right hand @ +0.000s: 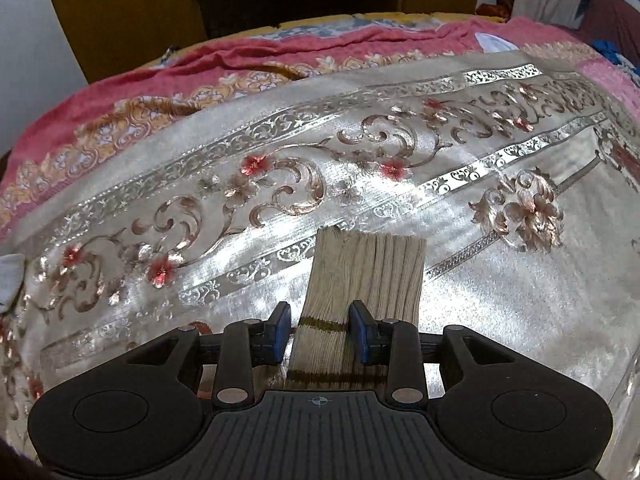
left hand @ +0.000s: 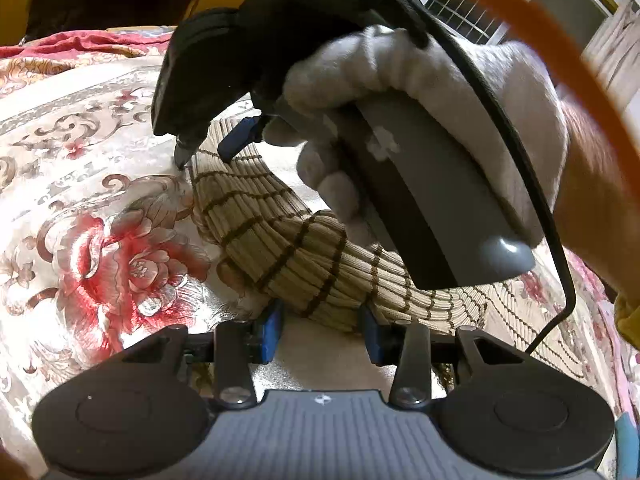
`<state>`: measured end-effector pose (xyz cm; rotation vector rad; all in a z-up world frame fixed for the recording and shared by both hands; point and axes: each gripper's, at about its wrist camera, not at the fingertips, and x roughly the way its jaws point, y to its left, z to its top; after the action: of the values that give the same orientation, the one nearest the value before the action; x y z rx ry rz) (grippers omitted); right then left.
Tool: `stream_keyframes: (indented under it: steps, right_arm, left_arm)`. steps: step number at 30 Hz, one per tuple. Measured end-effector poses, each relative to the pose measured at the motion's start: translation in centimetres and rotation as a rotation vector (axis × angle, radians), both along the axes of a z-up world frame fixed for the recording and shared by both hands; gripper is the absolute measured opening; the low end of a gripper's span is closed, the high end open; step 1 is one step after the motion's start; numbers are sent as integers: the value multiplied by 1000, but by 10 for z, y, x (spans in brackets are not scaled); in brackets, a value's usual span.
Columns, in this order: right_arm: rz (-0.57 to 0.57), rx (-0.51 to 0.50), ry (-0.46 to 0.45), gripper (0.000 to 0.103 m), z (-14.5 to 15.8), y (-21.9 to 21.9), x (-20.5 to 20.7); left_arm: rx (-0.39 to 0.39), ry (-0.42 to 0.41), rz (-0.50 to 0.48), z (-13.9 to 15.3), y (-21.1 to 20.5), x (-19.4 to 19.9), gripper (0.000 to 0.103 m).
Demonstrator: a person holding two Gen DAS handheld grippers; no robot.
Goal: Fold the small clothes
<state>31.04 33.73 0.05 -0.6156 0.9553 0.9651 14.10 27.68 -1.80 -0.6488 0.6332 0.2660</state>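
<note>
Two grippers work one ribbed beige sock (left hand: 280,248) with thin brown stripes, lying on a shiny cream bedspread (left hand: 80,208) printed with red flowers and silver scrolls.

In the left wrist view, the left gripper (left hand: 322,334) sits nearest, its blue-padded fingers (left hand: 272,332) spread wide with the bunched middle of the sock lying just ahead of the gap, not pinched. Beyond it the sock curves away to the right gripper (left hand: 218,148), held by a white-gloved hand (left hand: 400,80); its tips come down at the sock's far end.

In the right wrist view, the right gripper's (right hand: 322,334) fingers (right hand: 362,332) stand apart on either side of the sock (right hand: 360,272), which runs flat between them toward its cuff. Whether the pads touch the fabric I cannot tell.

Farther off lie a pink blanket (right hand: 160,76) and a yellow wooden cabinet (right hand: 132,12).
</note>
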Motion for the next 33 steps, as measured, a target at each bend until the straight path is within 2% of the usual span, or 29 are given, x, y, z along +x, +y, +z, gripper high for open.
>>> stream_keyframes:
  steps: [4, 6, 9, 13, 19, 33]
  right_arm:
    - [0, -14, -38, 28, 0, 3, -5]
    - [3, -16, -59, 19, 0, 2, -7]
    - [-19, -3, -56, 9, 4, -2, -5]
    - [-45, 43, -64, 9, 24, -16, -5]
    - [-107, 148, -81, 8, 76, -58, -3]
    - [-313, 355, -114, 8, 170, -204, -9]
  left_arm:
    - [10, 3, -2, 2, -5, 1, 46]
    - [11, 3, -3, 2, -6, 0, 46]
    - [10, 3, -4, 3, -8, 0, 47]
    - [15, -1, -14, 4, -7, 1, 51]
    - [24, -9, -23, 8, -12, 0, 54]
    - [118, -46, -137, 21, -50, 3, 55]
